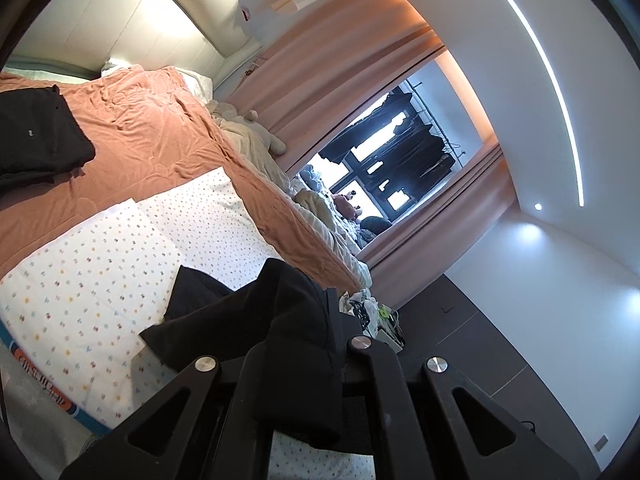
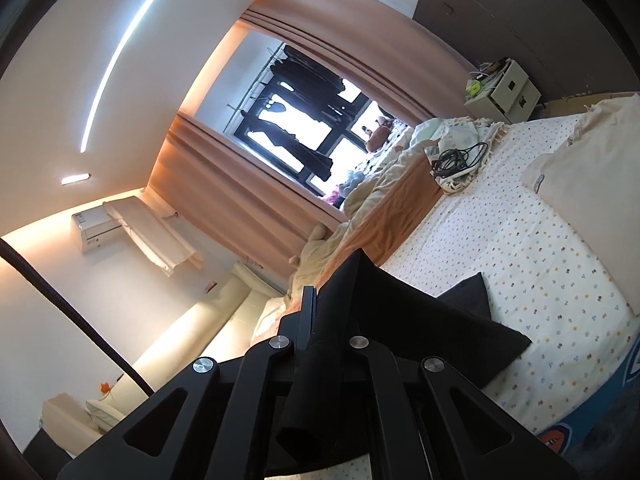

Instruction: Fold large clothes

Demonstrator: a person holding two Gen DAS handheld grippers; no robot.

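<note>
Left wrist view: at the left edge a dark folded garment pile (image 1: 38, 136) is cut off by the lens rim, lying on the rust-orange crumpled blanket (image 1: 152, 128); right of it, the white sheet with small coloured dots (image 1: 92, 272) covers the bed; the black fabric garment (image 1: 240, 312) rises from this sheet and drapes over the left gripper (image 1: 326, 304), hiding the fingertips; the jaws are pressed together, pinching the cloth. Right wrist view: the right gripper (image 2: 314, 304) is likewise clamped on a peaked fold of the same garment (image 2: 400, 320); its far corner rests on the dotted sheet; a tangled dark cable, possibly a charger (image 2: 456, 160), lies beyond.
</note>
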